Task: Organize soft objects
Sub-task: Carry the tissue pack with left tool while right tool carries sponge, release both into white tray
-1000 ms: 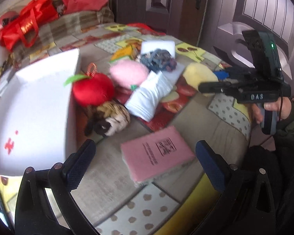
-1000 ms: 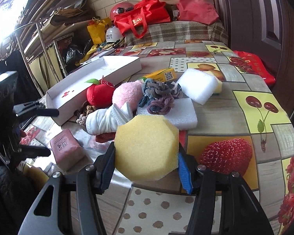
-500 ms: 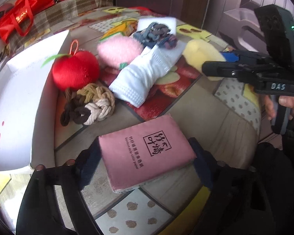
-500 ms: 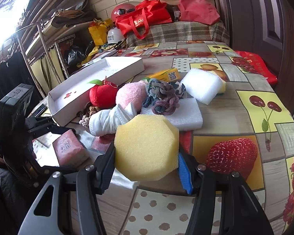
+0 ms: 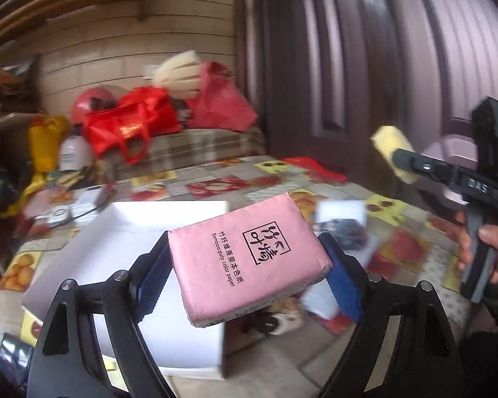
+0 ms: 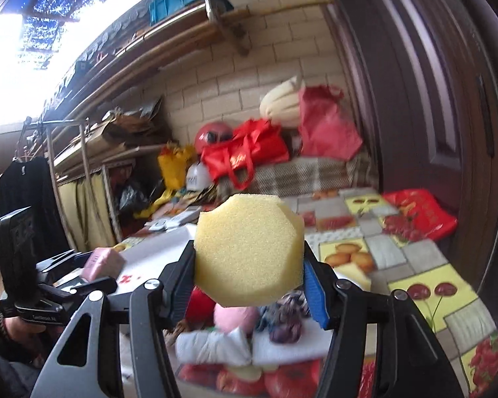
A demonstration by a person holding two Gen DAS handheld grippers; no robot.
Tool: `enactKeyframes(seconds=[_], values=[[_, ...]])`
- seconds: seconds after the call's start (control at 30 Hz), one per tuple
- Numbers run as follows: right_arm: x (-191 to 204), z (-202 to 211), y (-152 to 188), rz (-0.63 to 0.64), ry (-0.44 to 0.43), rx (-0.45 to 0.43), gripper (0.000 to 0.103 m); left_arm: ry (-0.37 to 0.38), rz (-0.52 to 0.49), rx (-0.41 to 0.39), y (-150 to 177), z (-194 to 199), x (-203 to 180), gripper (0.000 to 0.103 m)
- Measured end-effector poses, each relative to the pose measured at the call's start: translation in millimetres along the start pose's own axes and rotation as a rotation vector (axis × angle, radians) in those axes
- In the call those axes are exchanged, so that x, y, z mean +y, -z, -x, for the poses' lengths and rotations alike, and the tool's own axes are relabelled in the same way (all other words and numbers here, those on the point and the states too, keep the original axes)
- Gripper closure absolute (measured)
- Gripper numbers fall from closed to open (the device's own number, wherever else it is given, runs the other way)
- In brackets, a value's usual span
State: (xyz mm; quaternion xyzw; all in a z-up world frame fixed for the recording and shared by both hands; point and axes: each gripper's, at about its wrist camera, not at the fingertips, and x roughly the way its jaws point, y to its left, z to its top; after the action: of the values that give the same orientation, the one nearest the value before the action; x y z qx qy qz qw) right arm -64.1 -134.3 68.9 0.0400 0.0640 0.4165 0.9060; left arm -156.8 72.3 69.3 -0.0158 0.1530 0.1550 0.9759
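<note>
Table with a fruit-print cloth; a large white tray lies on its left part. Red bags sit piled at the far end by the brick wall.

Left gripper: jaws clamped on a pink tissue pack, held tilted in the air above the tray's near corner, clear of the cloth.

Right gripper: pads press both sides of a yellow sponge, jaws easing slightly apart, sponge between them and lifted off the table.

Left on the cloth under the sponge: white sock, pink puff, tangle of knitted bands on white foam. A knotted rope lies beneath the tissue pack, blurred.
</note>
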Motion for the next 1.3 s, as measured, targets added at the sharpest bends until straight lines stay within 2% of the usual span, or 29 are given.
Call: enactKeyframes(seconds=[0.1,0.2,0.27,0.53,0.8,0.93,1.3], values=[[-1,-14,12,0.007,0.051,-0.001,0.045,-0.038,0.033,0.038,10,-12,12,0.018],[-2,-25,24,-0.006,0.060,0.049,0.046,-0.045,0.069,0.028,12,-8,23,0.018],[1,-21,27,-0.008,0.047,0.027,0.046,-0.063,0.079,0.018,13,-5,23,0.018],[33,-30,31,0.032,-0.019,0.056,0.046,-0.124,0.105,0.019,15,2,35,0.018],[44,-47,27,0.030,-0.052,0.077,0.046,-0.169,0.139,0.042,19,-2,53,0.018],[57,-58,28,0.051,-0.081,0.107,0.046,-0.177,0.174,0.084,22,-10,66,0.018],[78,-91,32,0.052,-0.133,0.159,0.046,-0.299,0.139,0.086,22,-26,90,0.017]])
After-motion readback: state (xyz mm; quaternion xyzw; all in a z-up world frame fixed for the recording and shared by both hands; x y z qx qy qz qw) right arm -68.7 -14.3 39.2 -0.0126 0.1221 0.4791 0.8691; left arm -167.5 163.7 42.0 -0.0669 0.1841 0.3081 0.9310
